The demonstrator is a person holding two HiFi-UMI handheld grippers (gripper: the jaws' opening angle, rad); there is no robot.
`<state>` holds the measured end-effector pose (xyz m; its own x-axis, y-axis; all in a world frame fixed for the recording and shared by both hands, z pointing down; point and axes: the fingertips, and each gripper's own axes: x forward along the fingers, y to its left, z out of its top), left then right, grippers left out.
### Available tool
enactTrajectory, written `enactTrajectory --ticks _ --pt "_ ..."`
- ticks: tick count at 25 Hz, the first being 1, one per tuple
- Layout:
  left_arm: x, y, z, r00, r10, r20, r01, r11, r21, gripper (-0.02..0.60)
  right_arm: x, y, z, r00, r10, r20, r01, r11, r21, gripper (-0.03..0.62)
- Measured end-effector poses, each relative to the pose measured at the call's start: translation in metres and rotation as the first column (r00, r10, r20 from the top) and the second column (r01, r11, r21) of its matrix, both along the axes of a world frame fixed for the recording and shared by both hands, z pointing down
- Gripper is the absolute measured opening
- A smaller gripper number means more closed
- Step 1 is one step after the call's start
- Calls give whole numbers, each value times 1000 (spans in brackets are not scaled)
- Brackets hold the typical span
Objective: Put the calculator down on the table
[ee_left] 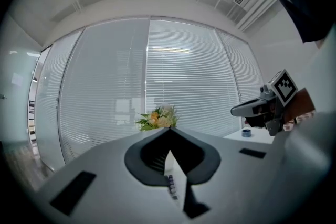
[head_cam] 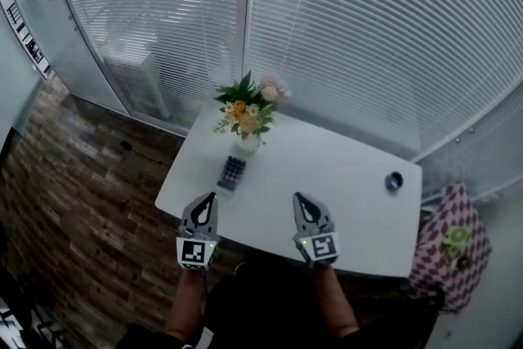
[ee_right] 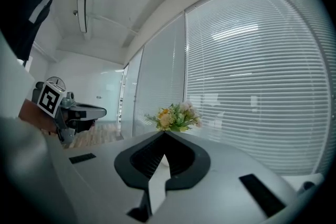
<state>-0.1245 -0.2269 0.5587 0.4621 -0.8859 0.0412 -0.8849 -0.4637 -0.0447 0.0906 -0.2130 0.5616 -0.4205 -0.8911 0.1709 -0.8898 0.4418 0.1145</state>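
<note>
Okay, the calculator (head_cam: 232,172) lies flat on the table (head_cam: 351,176), just in front of the flower vase (head_cam: 248,145), so placing looks done. My left gripper (head_cam: 209,199) is clenched on nothing, just short of it. My right gripper (head_cam: 300,199) is closed too, empty, probably parked clear to avoid nudging it.

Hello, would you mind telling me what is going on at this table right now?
A person stands at a white table with a gripper in each hand. The calculator lies flat on the table, in front of a vase of flowers, so it looks already set down. The left gripper is just short of it, shut and empty. The right gripper is shut and empty too. A small dark round object sits near the right end.
</note>
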Motion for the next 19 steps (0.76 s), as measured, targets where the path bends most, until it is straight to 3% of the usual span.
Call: enactTrajectory --ticks 19 --pt "0 5 14 1000 24 -3 -24 999 -47 6 -12 5 -13 999 -38 -22 40 997 63 5"
